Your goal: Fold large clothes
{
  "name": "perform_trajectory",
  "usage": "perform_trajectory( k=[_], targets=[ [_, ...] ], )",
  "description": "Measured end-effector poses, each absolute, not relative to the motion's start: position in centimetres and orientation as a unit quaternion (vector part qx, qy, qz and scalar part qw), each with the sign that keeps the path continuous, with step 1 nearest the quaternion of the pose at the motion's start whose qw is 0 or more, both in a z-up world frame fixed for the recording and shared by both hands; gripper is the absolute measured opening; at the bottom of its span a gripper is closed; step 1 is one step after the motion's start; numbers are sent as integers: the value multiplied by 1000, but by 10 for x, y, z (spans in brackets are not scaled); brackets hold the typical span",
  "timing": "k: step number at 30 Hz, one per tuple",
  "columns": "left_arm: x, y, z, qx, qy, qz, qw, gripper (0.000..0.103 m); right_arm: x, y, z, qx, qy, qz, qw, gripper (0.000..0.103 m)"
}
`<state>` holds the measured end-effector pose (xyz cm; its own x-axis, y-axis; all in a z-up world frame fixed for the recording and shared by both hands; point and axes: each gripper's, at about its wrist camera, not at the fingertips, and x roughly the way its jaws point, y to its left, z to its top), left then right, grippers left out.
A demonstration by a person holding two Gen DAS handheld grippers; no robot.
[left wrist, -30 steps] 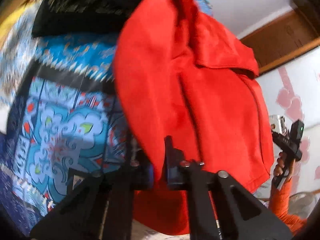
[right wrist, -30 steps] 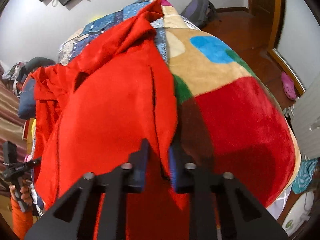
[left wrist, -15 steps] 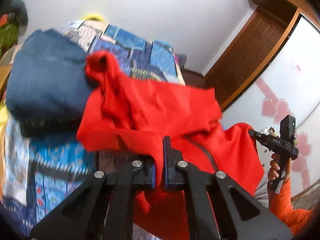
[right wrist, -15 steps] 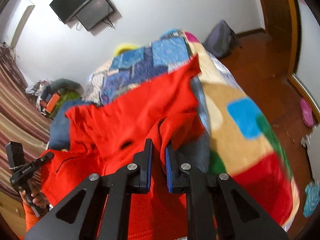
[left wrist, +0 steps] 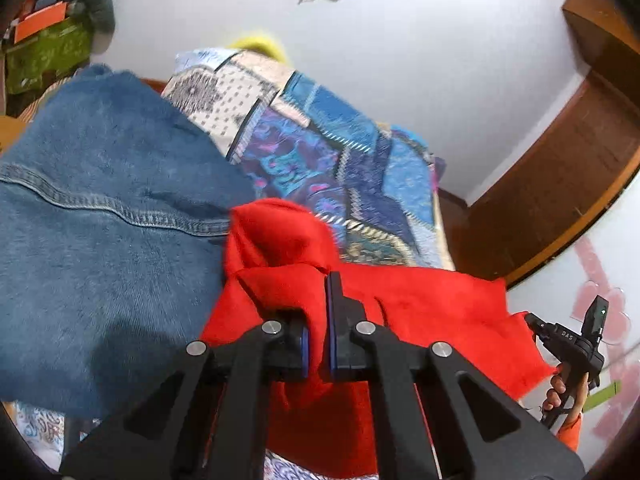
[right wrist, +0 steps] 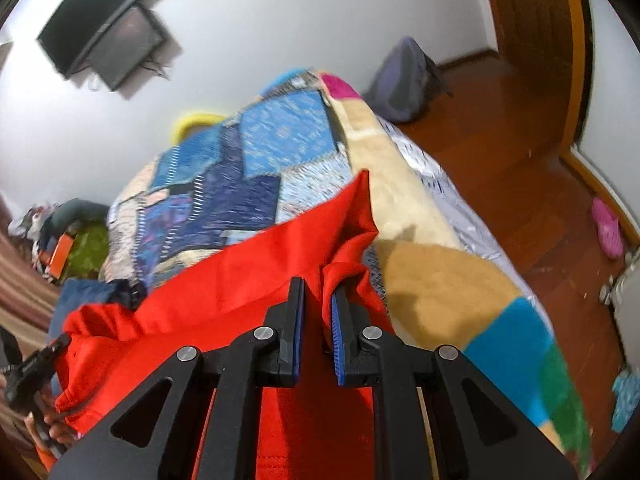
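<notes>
The left hand-held gripper (left wrist: 318,316) is clamped on a bunched fold of the red garment (left wrist: 420,320), its black fingers with blue pads pressed onto the cloth. The right hand-held gripper (right wrist: 318,316) likewise pinches a gathered edge of the same garment (right wrist: 224,292) between its ribbed blue pads. The garment is soft, matte fabric, stretched between the two grips above the bed (right wrist: 404,208), sagging in loose folds.

The left wrist view alone shows a blue denim piece (left wrist: 100,216) with stitched seams, fuzzy and thick, lying to the left of the red cloth, and the person's right hand (left wrist: 568,384) gripping a black handle at the far right. The right wrist view alone shows the plush blanket (right wrist: 452,288) in tan, blue and green blocks, the patchwork quilt (right wrist: 248,176) beyond it, a wall-mounted screen (right wrist: 108,36), a grey backpack (right wrist: 404,80) and the wooden floor (right wrist: 520,168).
</notes>
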<state>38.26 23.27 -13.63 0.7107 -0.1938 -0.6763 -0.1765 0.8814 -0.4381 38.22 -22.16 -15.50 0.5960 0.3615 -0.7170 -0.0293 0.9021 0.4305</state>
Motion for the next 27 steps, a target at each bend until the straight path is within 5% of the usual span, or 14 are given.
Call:
perform_trajectory(
  k=[8, 10, 13, 27],
  targets=[
    [391, 219, -154, -191, 406, 9, 894, 11, 384, -219, -157, 162, 439, 90, 879, 25],
    [388, 215, -150, -182, 413, 5, 892, 24, 382, -221, -149, 153, 443, 89, 879, 37],
    [383, 209, -140, -176, 412, 3, 894, 48, 372, -225, -134, 141, 428, 86, 888, 42],
    [319, 186, -88, -124, 374, -1, 919, 65, 287, -215, -84, 38, 390, 130, 911, 64]
  ],
)
